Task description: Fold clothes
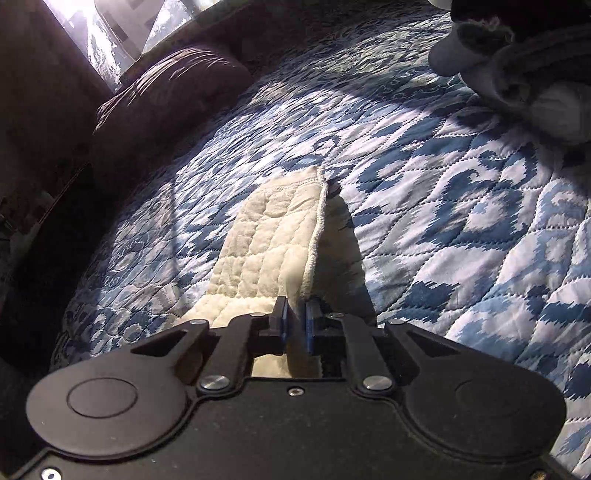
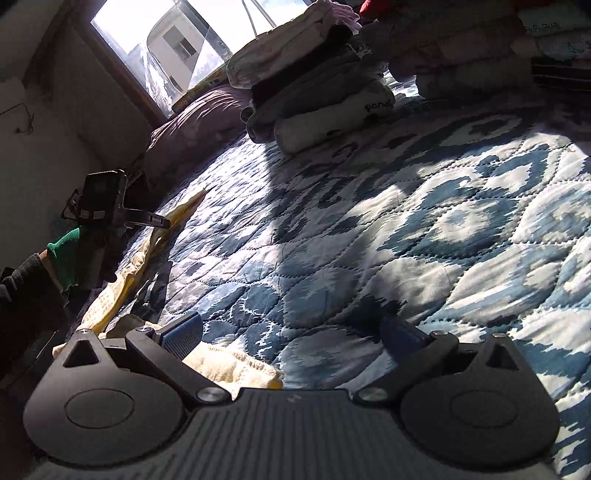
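The left tool (image 1: 295, 319) has its two blue-padded fingers pinched nearly together on the near edge of a cream quilted cloth (image 1: 266, 243). The cloth runs straight ahead of this tool as a long strip, its stitched far end lying on the bed's blue and white quilt (image 1: 443, 221). Farther off and to the left sits a brown pillow (image 1: 166, 96) under the window (image 1: 110, 33); ahead to the right is a pile of folded clothes (image 1: 524, 70).

The right tool (image 2: 291, 334) is spread wide, its fingers well apart and gripping nothing, low over the quilt (image 2: 369, 240). Part of the cream cloth (image 2: 236, 365) lies just under its left finger, and the cloth trails away to the left toward the left tool (image 2: 162, 221), held by a hand in a green glove (image 2: 66, 254). Beyond, a stack of folded clothes (image 2: 314, 85) rests on the bed, with more folded piles (image 2: 498, 55) to its right. No containers are in view.
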A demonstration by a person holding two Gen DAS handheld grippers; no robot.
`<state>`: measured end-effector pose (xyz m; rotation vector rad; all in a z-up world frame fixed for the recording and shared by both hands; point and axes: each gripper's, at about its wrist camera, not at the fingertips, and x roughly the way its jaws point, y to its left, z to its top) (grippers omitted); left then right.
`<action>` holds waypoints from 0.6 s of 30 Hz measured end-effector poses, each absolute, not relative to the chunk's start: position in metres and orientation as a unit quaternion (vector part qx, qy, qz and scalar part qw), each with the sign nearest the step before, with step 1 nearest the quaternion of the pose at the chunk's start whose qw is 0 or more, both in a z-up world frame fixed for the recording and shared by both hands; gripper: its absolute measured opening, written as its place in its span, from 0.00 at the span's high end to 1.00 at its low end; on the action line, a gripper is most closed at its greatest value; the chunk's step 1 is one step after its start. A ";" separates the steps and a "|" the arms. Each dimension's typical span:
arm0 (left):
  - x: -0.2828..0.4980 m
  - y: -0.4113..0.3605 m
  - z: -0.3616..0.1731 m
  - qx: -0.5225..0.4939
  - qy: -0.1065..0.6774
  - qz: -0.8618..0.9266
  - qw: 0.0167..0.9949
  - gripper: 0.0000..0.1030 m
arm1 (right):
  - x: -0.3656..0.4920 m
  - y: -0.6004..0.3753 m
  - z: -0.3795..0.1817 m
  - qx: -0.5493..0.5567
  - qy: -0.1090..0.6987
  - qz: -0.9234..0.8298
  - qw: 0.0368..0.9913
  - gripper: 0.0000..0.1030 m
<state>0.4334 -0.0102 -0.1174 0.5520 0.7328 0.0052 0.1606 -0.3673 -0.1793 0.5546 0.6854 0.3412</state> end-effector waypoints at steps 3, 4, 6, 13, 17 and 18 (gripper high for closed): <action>0.392 -0.034 -0.102 0.275 0.321 -0.052 0.905 0.94 | 0.160 -0.368 -0.179 0.271 0.330 0.164 0.889 0.01; 0.374 -0.043 -0.099 0.278 0.308 -0.078 0.907 0.94 | 0.160 -0.368 -0.179 0.273 0.330 0.163 0.889 0.01; 0.335 -0.059 -0.097 0.287 0.280 -0.137 0.906 0.94 | 0.160 -0.369 -0.179 0.275 0.329 0.161 0.889 0.01; 0.246 -0.053 -0.100 0.294 0.289 -0.212 0.886 0.43 | 0.161 -0.372 -0.179 0.286 0.332 0.159 0.885 0.01; 0.203 -0.002 -0.077 0.223 0.308 -0.194 0.904 0.44 | 0.162 -0.374 -0.180 0.292 0.334 0.158 0.882 0.01; 0.192 0.015 -0.071 0.208 0.312 -0.184 0.908 0.44 | 0.162 -0.374 -0.180 0.292 0.334 0.158 0.882 0.01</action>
